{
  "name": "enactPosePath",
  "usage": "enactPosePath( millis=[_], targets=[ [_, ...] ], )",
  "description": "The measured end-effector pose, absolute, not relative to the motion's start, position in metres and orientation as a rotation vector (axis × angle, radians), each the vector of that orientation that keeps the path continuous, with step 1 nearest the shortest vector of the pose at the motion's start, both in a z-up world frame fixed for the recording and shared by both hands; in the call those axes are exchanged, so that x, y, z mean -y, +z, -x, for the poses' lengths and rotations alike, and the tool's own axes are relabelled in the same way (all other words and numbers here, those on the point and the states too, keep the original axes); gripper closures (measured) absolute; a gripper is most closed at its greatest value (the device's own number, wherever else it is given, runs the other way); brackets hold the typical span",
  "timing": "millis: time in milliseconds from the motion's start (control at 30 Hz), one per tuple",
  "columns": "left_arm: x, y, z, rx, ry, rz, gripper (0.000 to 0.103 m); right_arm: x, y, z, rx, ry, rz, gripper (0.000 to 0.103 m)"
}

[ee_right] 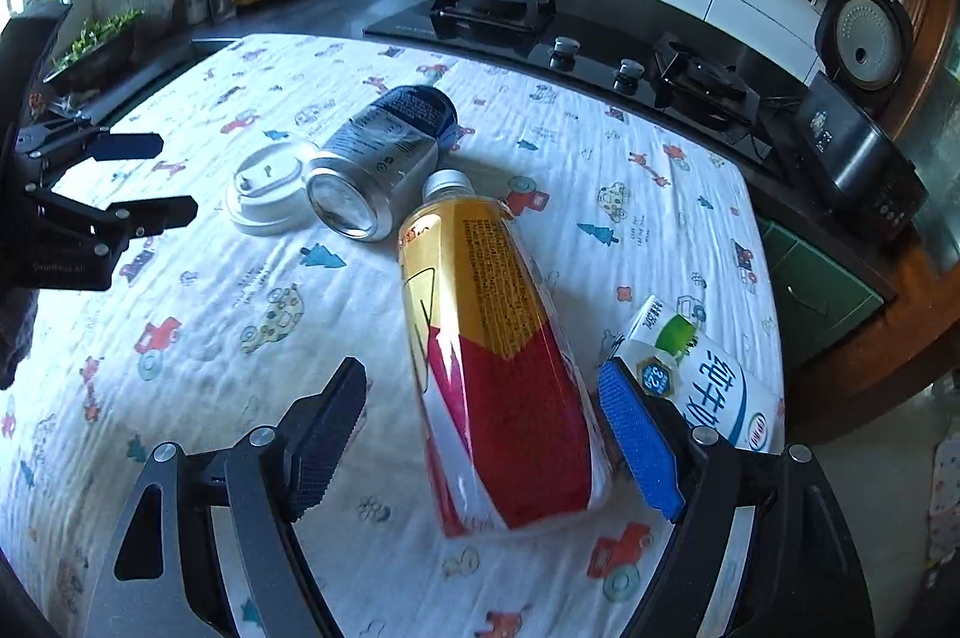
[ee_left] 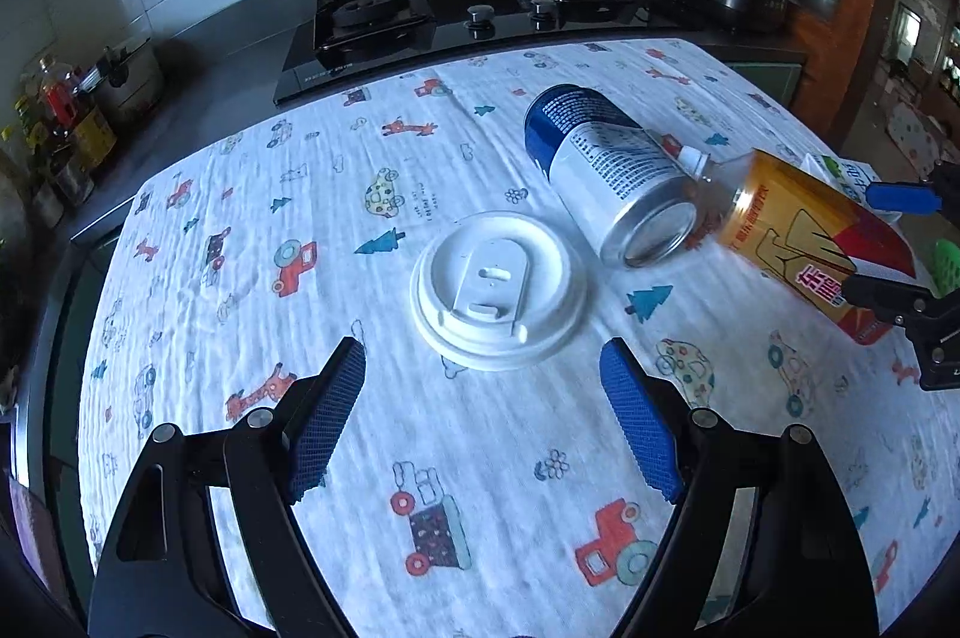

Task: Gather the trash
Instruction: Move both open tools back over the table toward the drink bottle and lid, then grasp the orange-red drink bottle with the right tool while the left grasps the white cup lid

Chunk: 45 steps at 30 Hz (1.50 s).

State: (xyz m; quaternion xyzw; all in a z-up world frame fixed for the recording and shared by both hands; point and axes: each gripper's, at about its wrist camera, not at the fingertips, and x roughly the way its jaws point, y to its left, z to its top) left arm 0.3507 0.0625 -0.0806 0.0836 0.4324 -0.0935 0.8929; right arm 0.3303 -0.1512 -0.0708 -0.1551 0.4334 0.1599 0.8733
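Both claws are spread, holding nothing. Lower your right claw (ee_right: 483,386) around the bottle (ee_right: 498,368) middle, and your left claw (ee_left: 483,368) onto the lid (ee_left: 498,290) edge.

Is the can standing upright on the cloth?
No, the can lies on its side on the cloth, its round end facing the camera, next to the white lid.

Both wrist views look steeply down, close (sharing can (ee_left: 606,170), bottle (ee_right: 498,368))
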Motion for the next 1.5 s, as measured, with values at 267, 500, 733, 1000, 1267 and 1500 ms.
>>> enactPosePath(
  millis=[267, 500, 733, 1000, 1267, 1500],
  targets=[
    [-0.056, -0.099, -0.379, -0.950, -0.240, -0.190, 0.017, 0.148, -0.089, -0.352, -0.952, 0.339, 0.347, 0.025],
    [-0.045, -0.114, -0.397, -0.969, -0.266, -0.216, 0.017, 0.144, -0.100, -0.360, -0.971, 0.349, 0.361, 0.032],
    [-0.037, -0.123, -0.409, -0.972, -0.292, -0.244, 0.013, 0.144, -0.101, -0.362, -0.981, 0.371, 0.368, 0.034],
    [-0.036, -0.123, -0.420, -0.964, -0.326, -0.251, 0.013, 0.144, -0.106, -0.369, -0.998, 0.370, 0.352, 0.033],
    [-0.037, -0.123, -0.407, -0.933, -0.342, -0.261, 0.017, 0.143, -0.105, -0.363, -0.992, 0.368, 0.333, 0.035],
    [-0.042, -0.118, -0.377, -0.929, -0.324, -0.240, 0.018, 0.147, -0.095, -0.338, -0.969, 0.375, 0.280, 0.036]
  ],
)
